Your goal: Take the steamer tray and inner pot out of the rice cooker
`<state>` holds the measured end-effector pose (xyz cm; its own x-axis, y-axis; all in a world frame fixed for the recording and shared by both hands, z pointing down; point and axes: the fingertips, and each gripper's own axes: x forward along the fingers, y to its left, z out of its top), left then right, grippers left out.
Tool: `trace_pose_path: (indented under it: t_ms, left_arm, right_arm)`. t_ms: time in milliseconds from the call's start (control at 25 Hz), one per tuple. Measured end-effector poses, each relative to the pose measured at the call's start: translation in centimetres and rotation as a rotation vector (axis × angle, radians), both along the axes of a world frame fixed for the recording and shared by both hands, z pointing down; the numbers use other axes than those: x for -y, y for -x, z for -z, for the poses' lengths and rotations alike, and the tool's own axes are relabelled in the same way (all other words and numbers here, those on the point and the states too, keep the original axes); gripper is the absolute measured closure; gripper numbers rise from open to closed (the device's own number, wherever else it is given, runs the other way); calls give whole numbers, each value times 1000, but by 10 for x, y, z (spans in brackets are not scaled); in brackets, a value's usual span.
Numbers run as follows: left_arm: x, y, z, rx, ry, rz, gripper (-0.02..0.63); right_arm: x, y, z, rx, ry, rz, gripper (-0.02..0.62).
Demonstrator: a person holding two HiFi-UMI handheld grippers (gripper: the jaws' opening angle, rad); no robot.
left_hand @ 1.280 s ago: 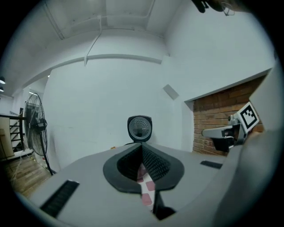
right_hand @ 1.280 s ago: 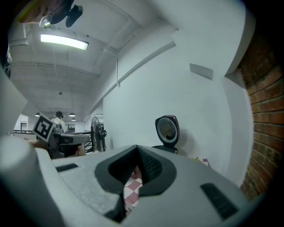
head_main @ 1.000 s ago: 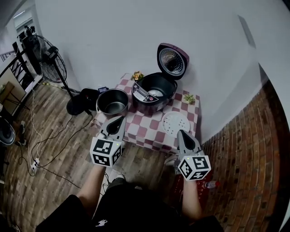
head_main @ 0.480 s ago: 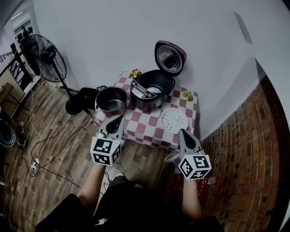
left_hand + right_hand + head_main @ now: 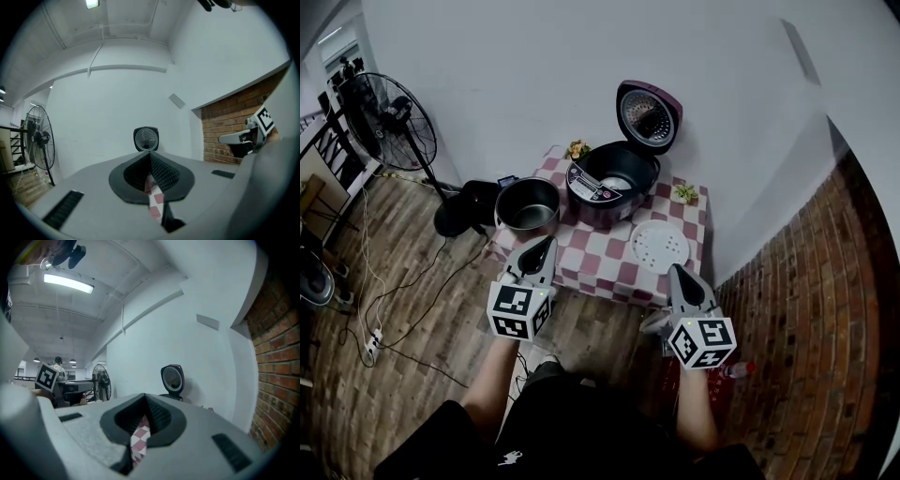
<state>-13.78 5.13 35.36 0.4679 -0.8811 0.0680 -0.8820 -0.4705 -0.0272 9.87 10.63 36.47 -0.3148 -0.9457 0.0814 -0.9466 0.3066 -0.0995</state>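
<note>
Wooden floor (image 5: 384,281) fills the left of my head view, with a fan (image 5: 389,117) standing on it by the white wall. Next comes the desk (image 5: 602,261) under its red-and-white check cloth. The pot (image 5: 530,206) stands upright on the desk's left end, outside the cooker (image 5: 609,183), and I see nothing in its steel inside. Just to its right the cooker sits at the back of the desk with its lid (image 5: 649,114) swung up. Its well is dark, with a pale patch at the bottom that I cannot make out. Right of the cooker and nearer me, the tray (image 5: 661,247) lies flat on the cloth, a white disc with holes, apart from both cooker and pot. Small flower sprigs (image 5: 576,149) sit at the desk's back corners.

My two hands are held out in front of the desk, short of its near edge, over the floor. The left gripper (image 5: 547,242) points level toward the desk. Its jaws are clenched together on nothing, and in the left gripper view only a sliver of check cloth shows through the slit, with the lid straight above. The right gripper (image 5: 675,271) lies level too, nearer the tray's side, its jaws likewise pressed together and empty. Brick wall (image 5: 825,309) runs down the right.
</note>
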Motion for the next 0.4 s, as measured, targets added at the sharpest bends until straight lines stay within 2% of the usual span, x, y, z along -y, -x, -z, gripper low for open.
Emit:
trace_pose_path:
  t_ms: [400]
  left_arm:
    - [11, 1, -7, 7, 20, 9, 601]
  right_arm:
    - [10, -1, -4, -16, 5, 2, 594]
